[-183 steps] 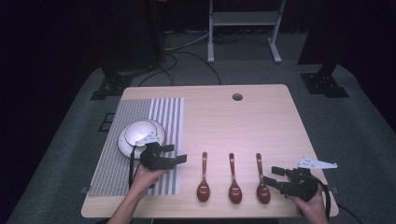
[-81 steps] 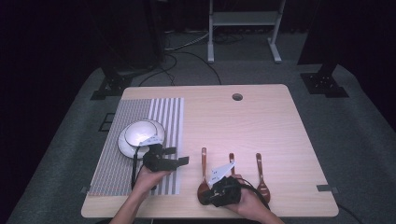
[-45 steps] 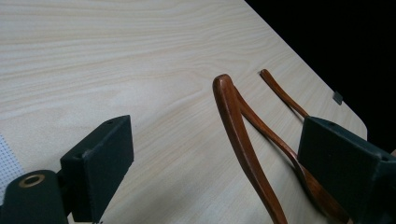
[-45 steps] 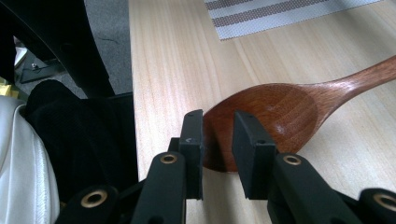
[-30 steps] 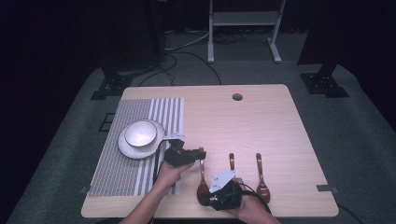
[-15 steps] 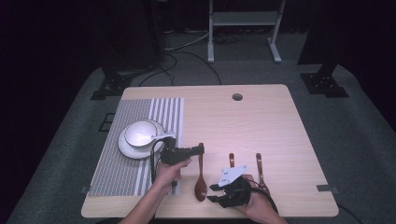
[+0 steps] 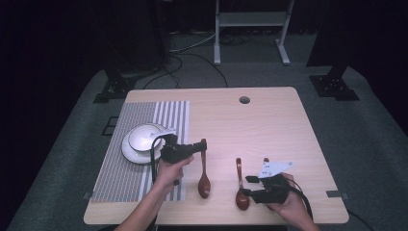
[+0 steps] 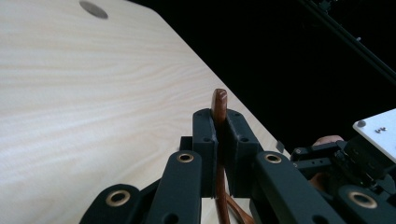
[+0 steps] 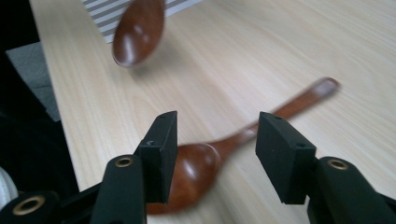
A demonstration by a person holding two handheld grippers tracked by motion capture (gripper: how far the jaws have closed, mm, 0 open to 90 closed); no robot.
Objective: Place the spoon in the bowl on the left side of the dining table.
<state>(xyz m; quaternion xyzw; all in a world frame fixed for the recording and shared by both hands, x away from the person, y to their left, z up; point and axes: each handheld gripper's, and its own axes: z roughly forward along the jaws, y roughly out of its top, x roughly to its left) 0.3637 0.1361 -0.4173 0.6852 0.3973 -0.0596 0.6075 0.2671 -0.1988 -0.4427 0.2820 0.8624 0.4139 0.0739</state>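
Observation:
Three brown wooden spoons are at the table's front. My left gripper (image 7: 198,147) is shut on the handle tip of the left spoon (image 7: 204,180); in the left gripper view the handle (image 8: 219,99) pokes up between the closed pads of the gripper (image 8: 219,140). Its bowl (image 9: 138,32) hangs blurred just above the table. My right gripper (image 7: 247,186) is open beside the middle spoon (image 7: 238,169), and its jaws (image 9: 212,149) straddle that spoon's bowl (image 9: 198,164) without touching it. The third spoon's handle tip (image 7: 265,160) peeks out behind the right gripper.
A white bowl (image 7: 143,137) stands on a white plate (image 7: 131,155) on the grey striped placemat (image 7: 126,180) at the left. A round cable hole (image 7: 244,100) is near the table's far edge. The table's front edge is close below both hands.
My left gripper moved from beside the plate to the left spoon's handle and shut on it, raising it. My right gripper slid right from that spoon's bowl to the middle spoon.

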